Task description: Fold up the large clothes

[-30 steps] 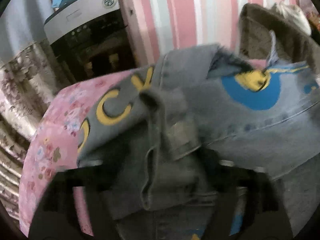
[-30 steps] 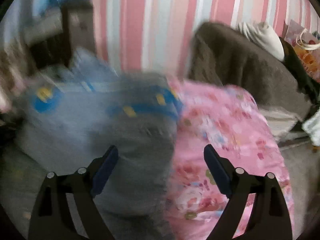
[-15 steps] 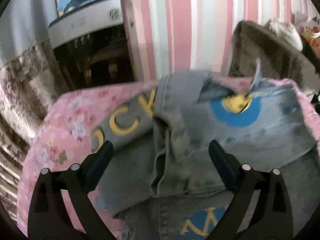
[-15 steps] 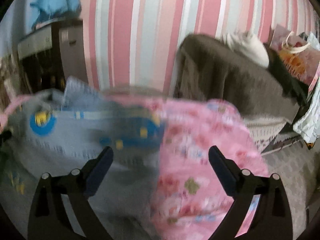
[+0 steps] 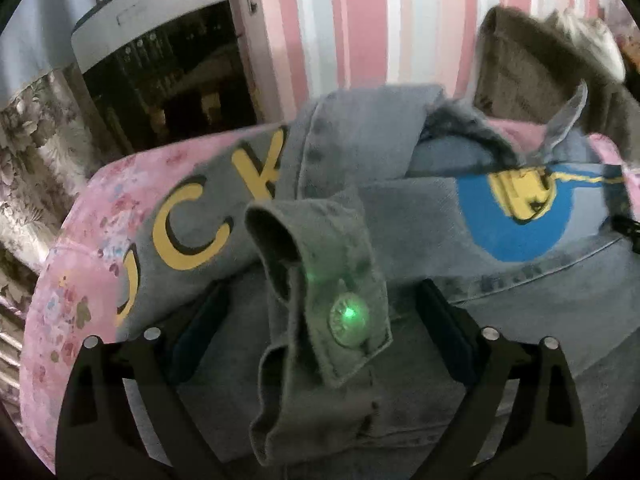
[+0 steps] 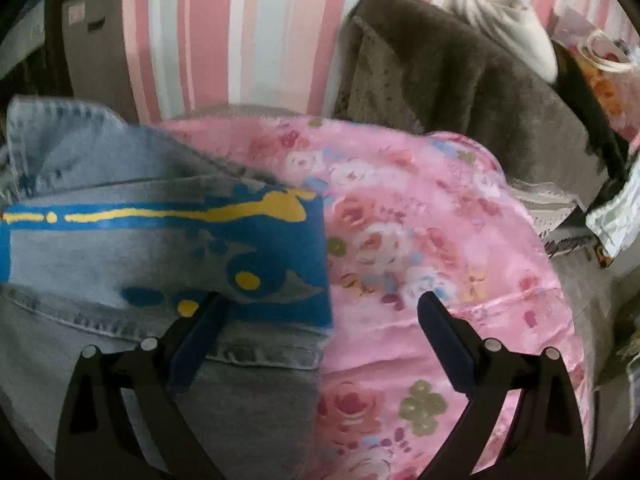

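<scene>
Left wrist view: our left gripper [image 5: 320, 320] straddles the denim jacket's [image 5: 400, 220] buttoned cuff [image 5: 344, 312], jaws closing, not yet touching it, likely to tuck the sleeve.
Right wrist view: our right gripper [image 6: 320, 332] hangs released over the jacket's edge on the pink floral cover [image 6: 440, 240].

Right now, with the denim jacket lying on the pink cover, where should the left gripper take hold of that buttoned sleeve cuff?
Probably the sleeve cuff at its buttoned flap end, near the metal button, coming from above. It stands proud of the denim jacket and already sits between the left gripper's closing jaws, which do not yet touch it.
</scene>
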